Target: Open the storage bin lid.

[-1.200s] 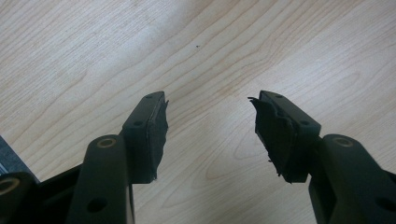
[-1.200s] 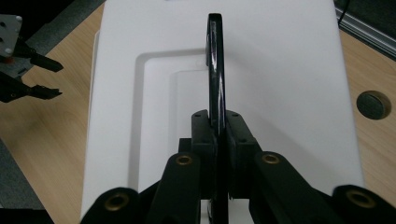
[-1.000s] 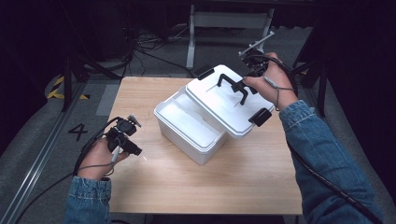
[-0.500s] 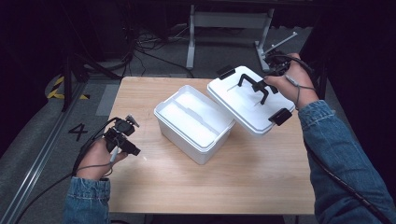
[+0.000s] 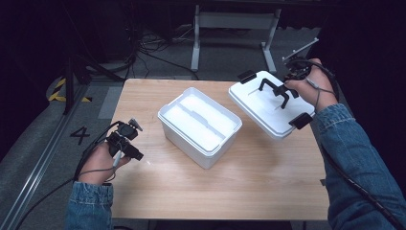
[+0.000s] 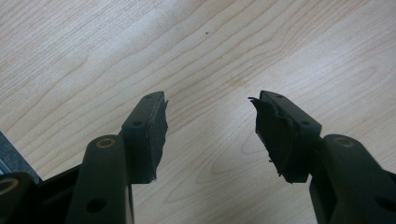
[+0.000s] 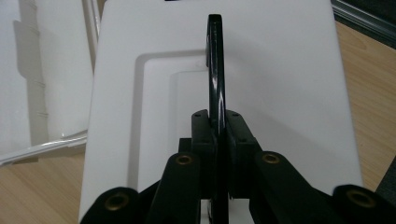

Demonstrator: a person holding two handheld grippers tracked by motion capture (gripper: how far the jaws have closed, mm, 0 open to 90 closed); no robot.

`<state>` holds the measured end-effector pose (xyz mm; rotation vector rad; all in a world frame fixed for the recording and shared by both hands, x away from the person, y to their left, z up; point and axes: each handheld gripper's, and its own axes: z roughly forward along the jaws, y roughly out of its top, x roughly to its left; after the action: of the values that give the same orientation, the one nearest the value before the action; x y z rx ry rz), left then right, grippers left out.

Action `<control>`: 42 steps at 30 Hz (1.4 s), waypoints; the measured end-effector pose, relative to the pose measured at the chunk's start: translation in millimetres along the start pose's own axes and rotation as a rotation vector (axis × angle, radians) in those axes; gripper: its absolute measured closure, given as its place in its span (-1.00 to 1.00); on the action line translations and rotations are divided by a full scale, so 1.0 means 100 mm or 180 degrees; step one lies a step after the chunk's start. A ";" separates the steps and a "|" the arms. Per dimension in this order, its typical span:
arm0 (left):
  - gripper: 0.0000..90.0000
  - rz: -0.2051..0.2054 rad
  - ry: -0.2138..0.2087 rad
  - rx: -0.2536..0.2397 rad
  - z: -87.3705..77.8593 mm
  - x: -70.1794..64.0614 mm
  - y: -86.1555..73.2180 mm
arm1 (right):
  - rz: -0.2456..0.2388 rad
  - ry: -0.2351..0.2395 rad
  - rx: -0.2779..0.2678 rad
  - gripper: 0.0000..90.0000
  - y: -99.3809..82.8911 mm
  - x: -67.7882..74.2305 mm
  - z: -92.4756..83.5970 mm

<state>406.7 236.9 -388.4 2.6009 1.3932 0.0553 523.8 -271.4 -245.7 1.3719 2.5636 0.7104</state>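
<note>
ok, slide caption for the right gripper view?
Right hand-held gripper clamped on the white lid's black handle, open box alongside.

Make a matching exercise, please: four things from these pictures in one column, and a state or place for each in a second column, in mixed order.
Things:
1. lid
2. white box
3. left gripper
4. right gripper

States:
A. jaws apart over bare wood
B. open, at the table's middle
C. shut on the black handle
D. off the box, carried by its handle

Pairs: 1-D, 2-B, 3-A, 4-C
</note>
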 end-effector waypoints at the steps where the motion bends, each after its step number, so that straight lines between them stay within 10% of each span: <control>1: -0.03 0.0004 -0.0007 0.0006 0.01 0.00 0.00 | 0.0002 -0.0008 -0.0002 0.89 -0.01 -0.01 0.01; 42: -0.02 -0.0088 -0.0058 0.0063 0.12 0.14 -0.04 | 0.0281 -0.0018 0.0115 0.89 -0.49 -0.42 0.94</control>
<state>413.1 249.1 -401.8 2.5909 1.4303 0.0139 543.6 -297.5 -354.9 1.5041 2.5372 0.6756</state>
